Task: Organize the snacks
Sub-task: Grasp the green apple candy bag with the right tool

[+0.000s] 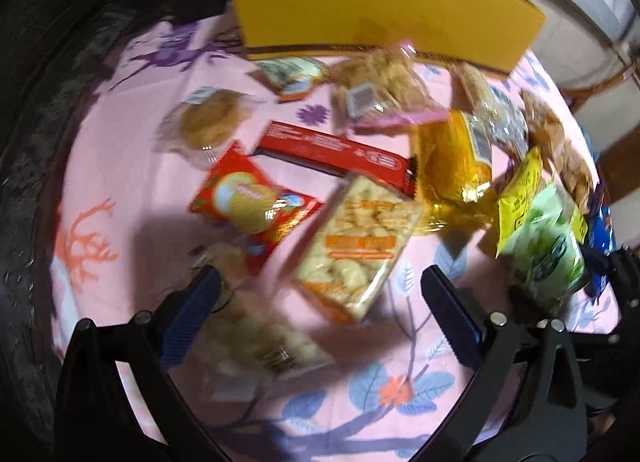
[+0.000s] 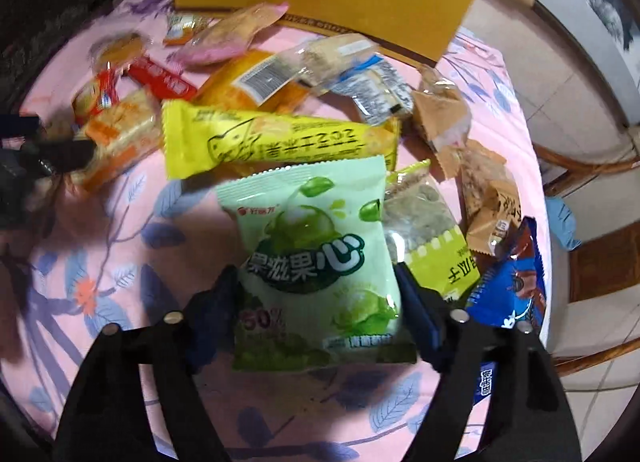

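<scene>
Snacks (image 1: 356, 238) all lie loose near the yellow box (image 1: 384, 10); our left gripper (image 1: 320, 294) gapes empty, our right gripper (image 2: 316, 294) straddles the green pouch (image 2: 316, 262).

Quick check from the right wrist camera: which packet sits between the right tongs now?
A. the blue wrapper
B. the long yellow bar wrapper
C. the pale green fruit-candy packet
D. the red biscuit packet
C: the pale green fruit-candy packet lies between the two fingers of the right tongs, while the long yellow bar wrapper lies beyond it and the blue wrapper is off to the side.
</scene>
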